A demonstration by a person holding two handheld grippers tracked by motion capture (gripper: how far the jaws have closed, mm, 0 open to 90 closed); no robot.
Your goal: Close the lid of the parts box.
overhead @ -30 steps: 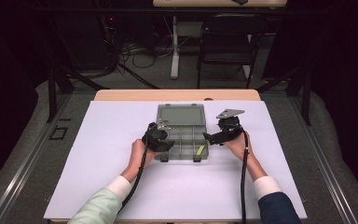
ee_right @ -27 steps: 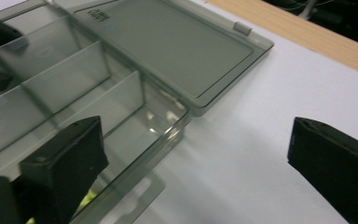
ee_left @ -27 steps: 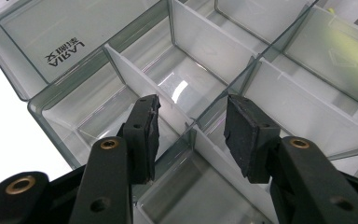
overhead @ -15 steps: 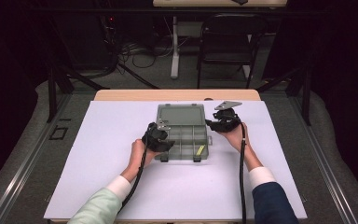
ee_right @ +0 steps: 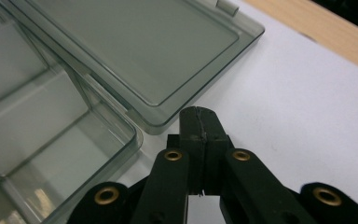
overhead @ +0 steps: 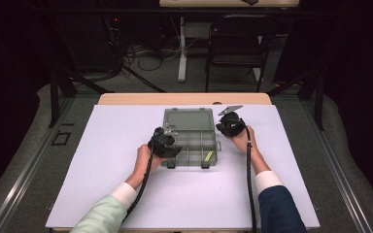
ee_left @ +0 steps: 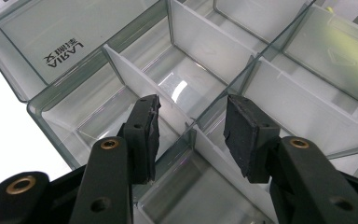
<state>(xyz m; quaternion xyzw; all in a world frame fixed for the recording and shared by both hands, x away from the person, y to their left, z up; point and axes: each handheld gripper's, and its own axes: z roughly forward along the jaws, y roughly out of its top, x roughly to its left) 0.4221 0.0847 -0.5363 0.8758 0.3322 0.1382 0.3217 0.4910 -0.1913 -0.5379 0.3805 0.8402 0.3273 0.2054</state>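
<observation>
A clear grey plastic organiser box [overhead: 190, 160] lies open on the white table, its lid [overhead: 188, 119] folded flat to the far side. My left gripper [overhead: 171, 144] is at the box's front left. In the left gripper view it [ee_left: 191, 126] hangs open over the compartments, with a divider wall [ee_left: 130, 74] running between its pads [ee_left: 142, 135] and neither pad pressing on it. My right gripper [overhead: 223, 127] is beside the box's right rear corner. Its jaws have just been closing and are now shut [ee_right: 199, 122] on nothing, over bare table next to the lid's corner [ee_right: 154, 123].
A small yellow item [overhead: 209, 156] lies in the box's front right compartment. Two latches [overhead: 171, 165] stick out at the box's front edge. The wooden table edge [overhead: 184, 99] runs behind the white sheet [overhead: 102, 145], and a folding chair [overhead: 235, 48] stands beyond it.
My right gripper has moved back along the box's right side, from near the front compartments to beside the lid hinge. The left gripper and the box have stayed put.
</observation>
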